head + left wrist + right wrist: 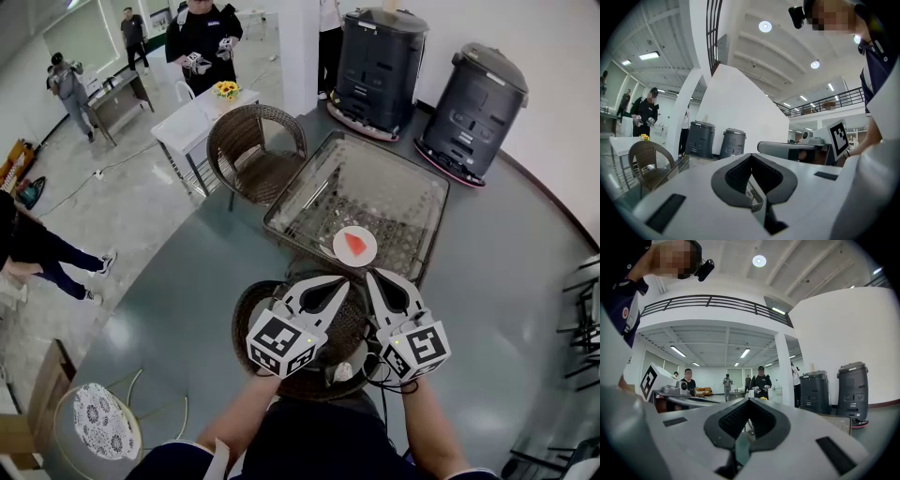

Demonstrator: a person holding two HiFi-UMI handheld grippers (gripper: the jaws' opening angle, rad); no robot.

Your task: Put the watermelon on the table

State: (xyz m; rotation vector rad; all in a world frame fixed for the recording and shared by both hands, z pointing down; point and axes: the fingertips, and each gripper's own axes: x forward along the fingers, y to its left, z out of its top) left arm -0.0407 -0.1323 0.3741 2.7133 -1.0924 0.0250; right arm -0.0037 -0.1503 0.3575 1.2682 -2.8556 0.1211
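Observation:
A red watermelon slice (pixel 354 243) lies on a small white plate (pixel 343 252) at the near edge of the glass-topped wicker table (pixel 375 183). Both grippers are held side by side close to the person's body, just short of that table edge. In the head view the left gripper (pixel 343 281) has its jaws together with nothing in them. The right gripper (pixel 371 275) beside it is also shut and holds nothing. The left gripper view shows its own jaws, the left gripper (pixel 751 155), meeting at the tip. The right gripper (pixel 749 400) looks the same in its own view.
A round wicker chair (pixel 323 380) sits under the grippers, and a second wicker chair (pixel 255 150) stands left of the table. Two dark bins (pixel 380 58) (pixel 474 108) stand beyond it. A white side table (pixel 192 122) and several people are at the back left. A lace-topped stool (pixel 101 422) is near left.

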